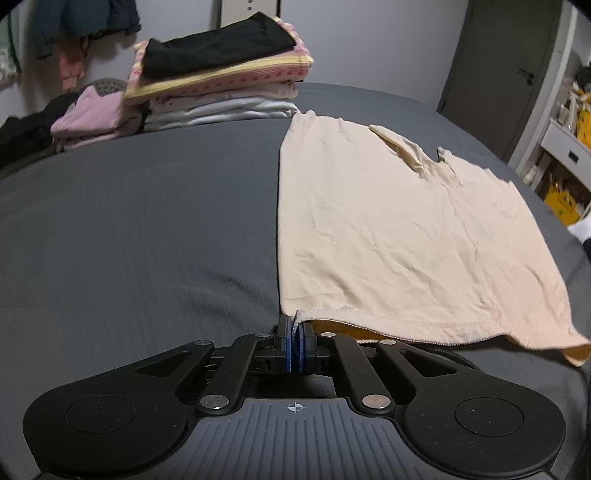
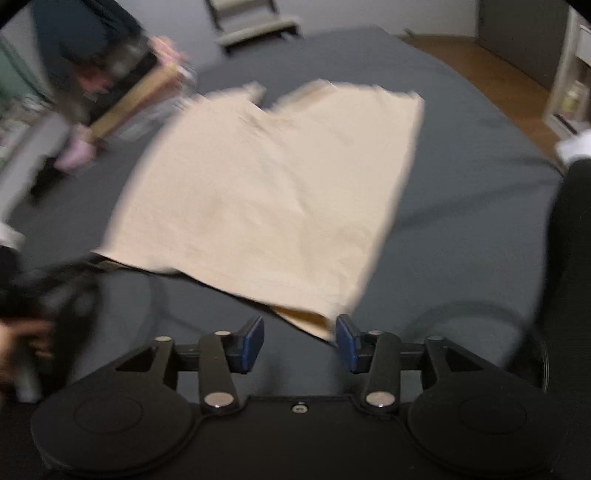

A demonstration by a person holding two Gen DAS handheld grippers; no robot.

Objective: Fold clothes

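A cream sleeveless top (image 1: 388, 229) lies flat on the dark grey bed (image 1: 147, 221), folded along its left edge. My left gripper (image 1: 294, 338) is shut on the top's near left hem corner. The right wrist view is blurred; there the same cream top (image 2: 273, 192) spreads ahead, and its near right hem corner lies between the blue pads of my right gripper (image 2: 300, 338), which stands open. The left gripper shows as a dark blur (image 2: 55, 295) at that view's left edge, held by a hand.
A stack of folded clothes (image 1: 221, 81) topped by a black garment sits at the far left of the bed, with pink and black unfolded clothes (image 1: 85, 118) beside it. Shelves (image 1: 569, 147) and a door (image 1: 495, 66) stand to the right. A chair (image 2: 255, 22) is beyond the bed.
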